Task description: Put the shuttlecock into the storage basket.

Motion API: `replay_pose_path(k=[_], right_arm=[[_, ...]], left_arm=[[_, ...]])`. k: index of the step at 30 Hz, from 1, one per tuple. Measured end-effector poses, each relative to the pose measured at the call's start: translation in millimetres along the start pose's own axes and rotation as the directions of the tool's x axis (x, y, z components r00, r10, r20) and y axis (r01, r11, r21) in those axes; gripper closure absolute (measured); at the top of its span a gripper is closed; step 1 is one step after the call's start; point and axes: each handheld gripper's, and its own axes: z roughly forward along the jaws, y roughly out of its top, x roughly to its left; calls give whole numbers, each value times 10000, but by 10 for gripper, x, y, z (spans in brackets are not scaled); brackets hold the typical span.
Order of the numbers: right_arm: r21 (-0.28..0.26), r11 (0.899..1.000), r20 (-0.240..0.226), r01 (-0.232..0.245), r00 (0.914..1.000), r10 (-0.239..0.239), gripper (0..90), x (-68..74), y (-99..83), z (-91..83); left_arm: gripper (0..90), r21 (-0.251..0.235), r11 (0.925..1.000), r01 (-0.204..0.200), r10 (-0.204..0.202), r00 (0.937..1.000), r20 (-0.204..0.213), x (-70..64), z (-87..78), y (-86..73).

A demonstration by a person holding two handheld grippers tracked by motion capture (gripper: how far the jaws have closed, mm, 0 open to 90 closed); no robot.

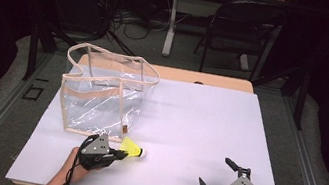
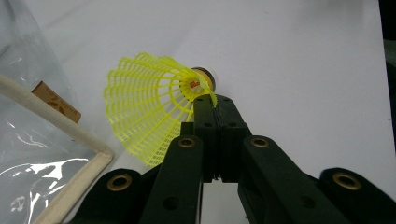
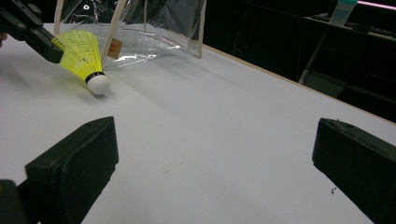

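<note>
Left hand-held gripper [image 2: 212, 100] clenches the yellow plastic-skirted shuttlecock [image 2: 149, 105], seemingly by its rim; right hand-held gripper [image 1: 223, 177] gapes released above the white counter [image 1: 198, 123].

The left tool [image 2: 211, 105] has its jaws pinched on the skirt rim of the yellow shuttlecock [image 2: 149, 105], cork pointing away, clear bag [image 2: 42, 154] just left, over the white worktop [image 2: 303, 70].

My left gripper [image 1: 119, 154] is black, topped by a grey three-cornered plate dotted with small screws, a black cable trailing off toward 6 o'clock. Its linked bars carry brass-ringed pivot holes. My right gripper [image 1: 216, 172] matches it: black blocky fingers [image 3: 74, 163], matte, with the same grey plate.
</note>
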Motion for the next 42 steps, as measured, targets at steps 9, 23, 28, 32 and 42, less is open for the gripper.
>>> replay_pose_path(k=[9, 23, 28, 32, 42], right_arm=[[3, 10000, 20, 18, 10000, -18, 0, 3, 2, 2], [56, 10000, -22, -38, 10000, 38, 0, 5, -5, 8], [65, 10000, -51, -21, 10000, 22, 0, 9, -4, 11], [84, 10000, -53, -2, 10000, 3, 0, 7, -3, 9], [74, 10000, -72, -3, 10000, 3, 0, 8, -2, 8]], left_arm=[[891, -203, 9996, -175, 174, 9998, -54, 10, -21, 57], [892, -315, 9991, -273, 268, 9995, -148, 10, -41, 112], [892, -335, 9989, -325, 318, 9992, -229, 5, -76, 147], [892, -339, 9990, -286, 277, 9993, -270, 22, -89, 158], [892, -475, 9987, -183, 168, 9994, -316, 19, -148, 193]])
